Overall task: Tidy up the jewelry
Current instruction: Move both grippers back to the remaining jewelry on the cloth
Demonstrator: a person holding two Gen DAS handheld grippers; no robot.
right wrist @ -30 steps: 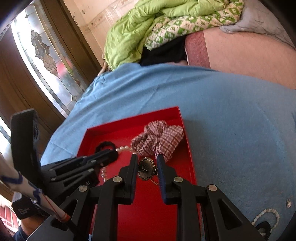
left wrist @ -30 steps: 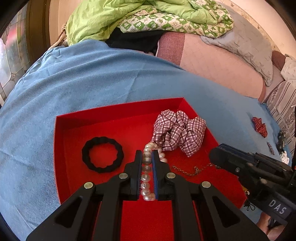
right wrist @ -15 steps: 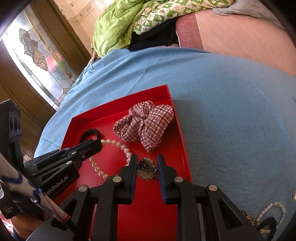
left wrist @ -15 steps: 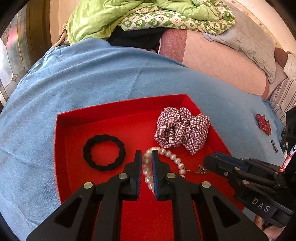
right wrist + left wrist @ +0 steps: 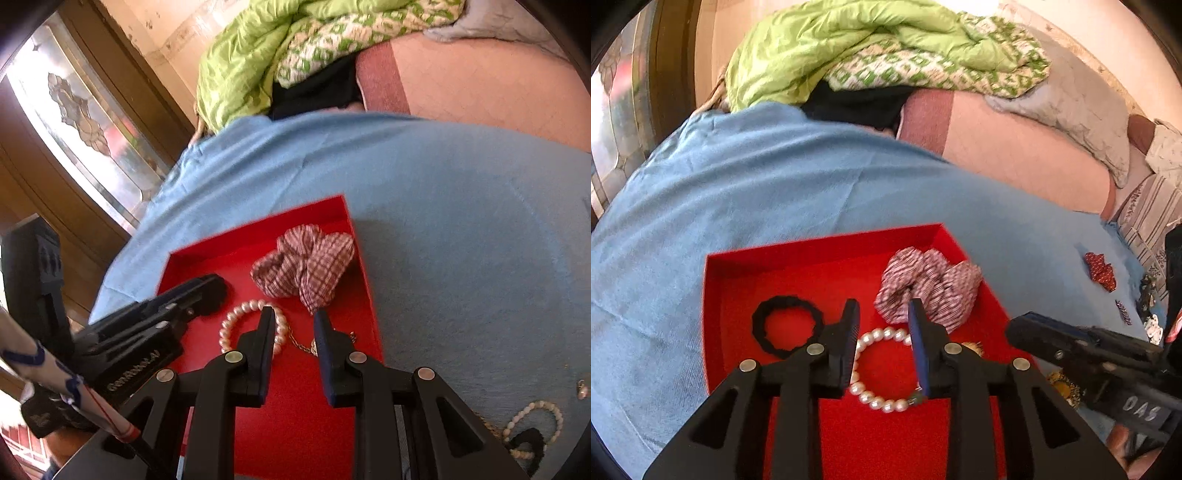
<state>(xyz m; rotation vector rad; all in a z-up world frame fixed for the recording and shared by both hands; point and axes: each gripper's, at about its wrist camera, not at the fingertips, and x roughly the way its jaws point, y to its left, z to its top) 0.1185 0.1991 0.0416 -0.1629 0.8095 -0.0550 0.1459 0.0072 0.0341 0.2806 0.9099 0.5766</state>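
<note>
A red tray (image 5: 713, 295) lies on a blue cloth; it also shows in the right wrist view (image 5: 364, 280). In it lie a black hair tie (image 5: 786, 326), a plaid scrunchie (image 5: 929, 288) (image 5: 304, 266), a pearl bracelet (image 5: 875, 369) (image 5: 232, 325) and a gold chain with a pendant (image 5: 301, 345). My left gripper (image 5: 882, 314) is open and empty above the pearl bracelet. My right gripper (image 5: 293, 321) is open and empty above the chain, with the pendant partly hidden behind its right finger.
On the blue cloth right of the tray lie a red bow (image 5: 1100, 267), small clips (image 5: 1123, 317), a second pearl bracelet (image 5: 535, 424) and a dark item (image 5: 528, 443). A green quilt (image 5: 849, 48) and pillows lie at the back. A stained-glass door (image 5: 81, 122) stands at the left.
Both grippers opened. The left let go of the pearl bracelet and the right let go of the pendant chain; both pieces now lie in the tray. Both grippers pulled back slightly.
</note>
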